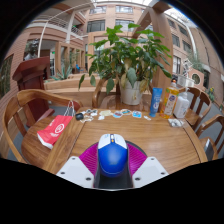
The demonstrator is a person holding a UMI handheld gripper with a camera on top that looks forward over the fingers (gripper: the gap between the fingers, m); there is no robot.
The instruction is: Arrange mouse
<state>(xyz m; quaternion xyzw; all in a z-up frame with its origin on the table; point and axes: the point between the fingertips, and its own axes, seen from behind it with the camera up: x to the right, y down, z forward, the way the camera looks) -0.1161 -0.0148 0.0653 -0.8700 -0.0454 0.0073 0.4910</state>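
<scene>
Blue and glossy, 1 mouse [112, 155] sits between my gripper's [112, 165] 2 fingers, on the wooden table [165, 140]. Its long axis runs straight away from me, along the fingers, with the narrower end pointing toward the far side of the table. The pink pads [88, 158] hug both its flanks, so I am pinching the mouse. Its near end is cut off from my sight. Beyond it stands 1 potted plant [130, 60], with 1 blue bottle [157, 100] and 1 orange bottle [173, 101] beside it. Small things near the pot are too tiny to make out. 1 red packet [55, 131] lies to the left.
</scene>
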